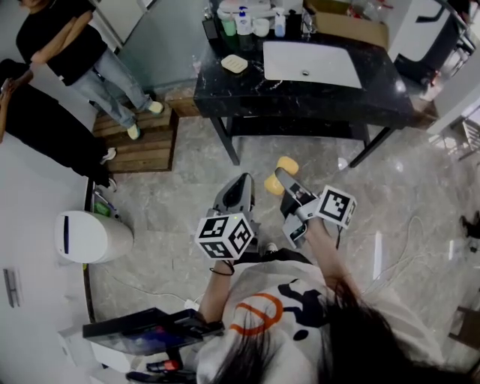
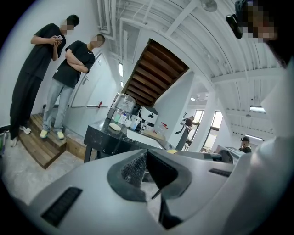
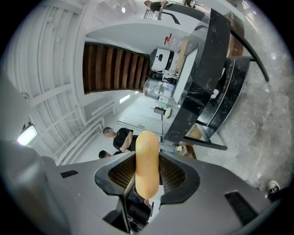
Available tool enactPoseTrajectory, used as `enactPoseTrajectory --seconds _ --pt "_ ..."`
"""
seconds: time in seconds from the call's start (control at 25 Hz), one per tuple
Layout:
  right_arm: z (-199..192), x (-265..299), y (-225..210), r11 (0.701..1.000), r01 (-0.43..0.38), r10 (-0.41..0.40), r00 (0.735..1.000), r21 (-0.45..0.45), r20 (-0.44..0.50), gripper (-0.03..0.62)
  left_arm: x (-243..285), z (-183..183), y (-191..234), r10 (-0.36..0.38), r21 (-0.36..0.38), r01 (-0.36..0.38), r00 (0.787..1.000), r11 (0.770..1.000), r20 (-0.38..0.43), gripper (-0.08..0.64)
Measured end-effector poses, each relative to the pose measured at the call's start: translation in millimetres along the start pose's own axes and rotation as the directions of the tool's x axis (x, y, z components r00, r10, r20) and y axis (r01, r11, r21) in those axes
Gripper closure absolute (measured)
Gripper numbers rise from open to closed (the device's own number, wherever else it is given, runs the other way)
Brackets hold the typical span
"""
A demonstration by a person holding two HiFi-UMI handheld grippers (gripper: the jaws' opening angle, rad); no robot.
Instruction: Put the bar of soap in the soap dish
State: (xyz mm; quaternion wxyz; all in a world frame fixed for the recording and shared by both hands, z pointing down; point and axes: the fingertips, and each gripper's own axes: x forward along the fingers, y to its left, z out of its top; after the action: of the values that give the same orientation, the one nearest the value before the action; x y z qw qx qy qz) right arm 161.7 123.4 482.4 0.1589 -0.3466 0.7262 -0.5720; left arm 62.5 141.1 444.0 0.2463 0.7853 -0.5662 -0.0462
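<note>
Yellow soap [image 3: 147, 147], one, in right hand-held gripper [image 3: 147, 178]

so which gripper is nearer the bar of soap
Right. The right gripper has the bar of soap clamped between its fingers; the left gripper hangs just to its left, shut and empty, not touching it.

Bright demo studio rigged up as a washroom: straight ahead of the right gripper [image 1: 280, 175] stands a black marble counter [image 1: 225, 94] with a white sink [image 1: 311, 64] and bottles [image 1: 243, 22]. Off to its left, two onlookers [image 1: 67, 45] stand by wooden steps [image 1: 146, 146] on a polished stone floor [image 1: 420, 195].
</note>
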Motion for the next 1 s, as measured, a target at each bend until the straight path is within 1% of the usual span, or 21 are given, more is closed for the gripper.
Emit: enactPoseTrajectory --seconds 0.16,0.36,0.52,0.72,1.0 --pt "4.7 7.3 -3.7 1.0 0.002 -0.003 1.0 0.02 0.008 0.431 7.8 0.0 4.7 0.0 0.004 0.0 1.0 1.0 -0.018 0.558" --pt "15.7 22.0 -7.6 0.999 0.005 -0.006 1.0 0.036 0.021 0.431 27.1 1.9 9.6 -0.02 0.015 0.021 0.999 1.0 -0.038 0.558" --pt "25.7 40.6 -6.3 0.999 0.008 -0.009 0.999 0.032 0.033 0.431 45.0 14.8 22.1 -0.033 0.016 0.033 0.999 0.999 -0.039 0.558" --pt "35.3 69.5 -4.4 0.998 0.029 -0.031 0.998 0.047 0.047 0.431 64.4 33.6 43.6 -0.045 0.016 0.045 0.998 0.999 -0.043 0.558" --pt "42.5 115.2 5.6 0.999 0.017 -0.019 0.998 0.043 0.052 0.431 88.5 56.3 78.9 -0.052 0.007 0.053 0.997 0.999 -0.05 0.558"
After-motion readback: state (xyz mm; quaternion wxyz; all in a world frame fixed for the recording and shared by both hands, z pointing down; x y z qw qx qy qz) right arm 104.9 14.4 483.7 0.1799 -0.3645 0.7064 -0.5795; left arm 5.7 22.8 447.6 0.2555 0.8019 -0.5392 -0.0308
